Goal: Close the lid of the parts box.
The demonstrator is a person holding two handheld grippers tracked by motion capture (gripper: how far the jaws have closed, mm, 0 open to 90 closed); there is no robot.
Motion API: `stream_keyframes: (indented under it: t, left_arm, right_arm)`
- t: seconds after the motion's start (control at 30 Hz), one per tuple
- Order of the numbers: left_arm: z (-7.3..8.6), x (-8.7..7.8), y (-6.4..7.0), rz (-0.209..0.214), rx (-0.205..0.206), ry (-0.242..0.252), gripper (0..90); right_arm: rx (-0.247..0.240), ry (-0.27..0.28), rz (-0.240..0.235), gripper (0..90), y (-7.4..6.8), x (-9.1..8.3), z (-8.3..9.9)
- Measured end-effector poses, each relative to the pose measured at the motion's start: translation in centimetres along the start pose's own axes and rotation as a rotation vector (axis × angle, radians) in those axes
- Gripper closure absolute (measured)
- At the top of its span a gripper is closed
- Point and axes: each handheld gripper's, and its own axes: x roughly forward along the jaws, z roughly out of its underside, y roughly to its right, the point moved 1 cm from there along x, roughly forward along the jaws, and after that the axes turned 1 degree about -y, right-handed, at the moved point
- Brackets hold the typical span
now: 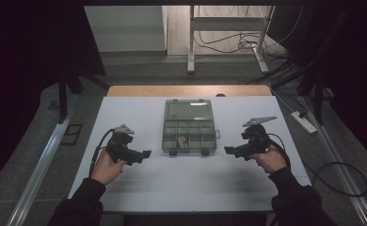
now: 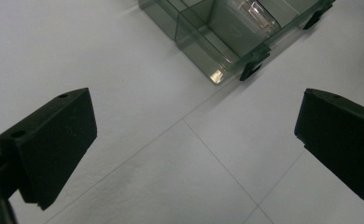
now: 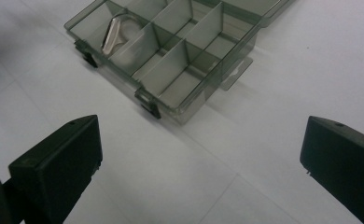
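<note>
A clear grey compartment box (image 1: 189, 126) lies in the middle of the white table (image 1: 186, 183) with its lid folded open toward the far side. A small pale object (image 1: 182, 141) rests in one of its front compartments, and it looks like a shiny clip (image 3: 115, 33) in the right gripper view. My left gripper (image 1: 144, 156) hovers to the left of the box, open and holding nothing. My right gripper (image 1: 229, 151) hovers to the right of the box, also open and holding nothing. The box's near corner (image 2: 227, 51) lies ahead of the left gripper's jaws.
The box has black latches (image 3: 147, 103) along its front edge. A wooden strip (image 1: 189, 90) borders the table's far side. A white power strip (image 1: 304, 122) and cables lie on the floor to the right. A metal frame (image 1: 228, 28) stands beyond the table.
</note>
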Motion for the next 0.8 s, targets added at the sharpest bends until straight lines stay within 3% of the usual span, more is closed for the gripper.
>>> stream_keyframes:
  t: [0.53, 0.8]
  left_arm:
    - [-1.7, 1.4, -0.6, -0.008, 0.019, -0.014, 0.0]
    - [-2.9, 2.6, -0.6, -0.024, 0.028, -0.019, 0.3]
  right_arm:
    - [-0.010, -0.013, 0.025, 0.0, 1.1, 2.7, -2.4]
    - [-0.006, -0.048, 0.037, 0.0, 1.7, 4.5, -3.5]
